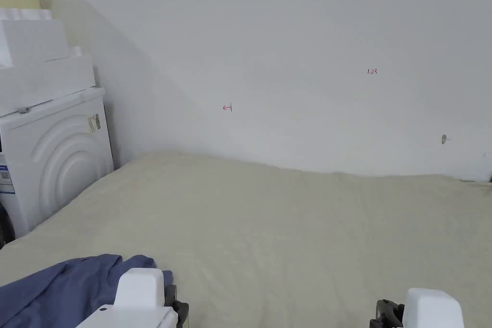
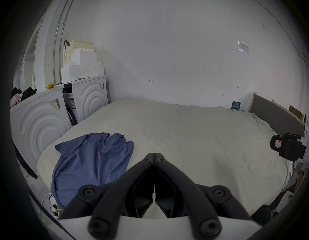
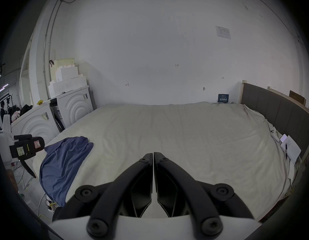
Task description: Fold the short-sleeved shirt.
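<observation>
A blue short-sleeved shirt lies crumpled at the near left corner of the cream bed, its lower part hanging over the bed's edge. My left gripper hovers above the bed just right of the shirt, jaws shut with nothing between them. My right gripper hovers over bare sheet further right, jaws also shut and holding nothing. In the head view the white bodies of the left gripper and the right gripper sit at the bottom edge.
Two white washing machines stand left of the bed, with foam blocks and a basket on top. A white wall runs behind the bed. A grey headboard borders the right side, with papers and a phone beside it. Cables lie on the floor.
</observation>
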Action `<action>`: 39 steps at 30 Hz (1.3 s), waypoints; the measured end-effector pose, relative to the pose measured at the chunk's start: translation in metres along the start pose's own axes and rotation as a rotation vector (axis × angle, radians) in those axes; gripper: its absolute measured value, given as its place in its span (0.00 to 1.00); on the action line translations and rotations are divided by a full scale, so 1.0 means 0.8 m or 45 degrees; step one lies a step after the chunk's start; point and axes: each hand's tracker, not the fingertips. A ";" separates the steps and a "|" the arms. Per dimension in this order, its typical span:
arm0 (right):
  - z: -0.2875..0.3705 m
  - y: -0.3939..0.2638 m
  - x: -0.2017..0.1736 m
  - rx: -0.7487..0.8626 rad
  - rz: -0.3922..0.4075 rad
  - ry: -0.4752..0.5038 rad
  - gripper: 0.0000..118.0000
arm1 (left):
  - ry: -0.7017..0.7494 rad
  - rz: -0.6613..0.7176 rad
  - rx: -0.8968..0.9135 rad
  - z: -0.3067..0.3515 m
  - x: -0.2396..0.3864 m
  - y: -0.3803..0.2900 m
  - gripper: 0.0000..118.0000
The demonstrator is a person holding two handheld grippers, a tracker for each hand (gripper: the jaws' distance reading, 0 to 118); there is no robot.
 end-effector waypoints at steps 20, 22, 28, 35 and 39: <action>-0.040 -0.145 -0.056 -0.100 2.390 -0.179 0.02 | -0.011 -2.496 -0.003 -0.030 0.052 -0.181 0.00; -0.038 -0.163 -0.045 -0.123 2.450 -0.101 0.02 | -0.145 -2.537 -0.017 -0.028 0.040 -0.208 0.00; -0.003 -0.052 -0.035 -0.115 1.192 -0.128 0.02 | 0.103 -1.250 -0.091 -0.028 0.033 -0.085 0.00; 0.024 -0.027 0.042 0.008 -0.289 0.079 0.02 | -0.168 0.342 -0.022 0.006 -0.057 -0.023 0.00; 0.018 -0.030 0.034 -0.022 -0.114 0.025 0.02 | -0.157 0.125 -0.072 0.008 -0.047 -0.032 0.00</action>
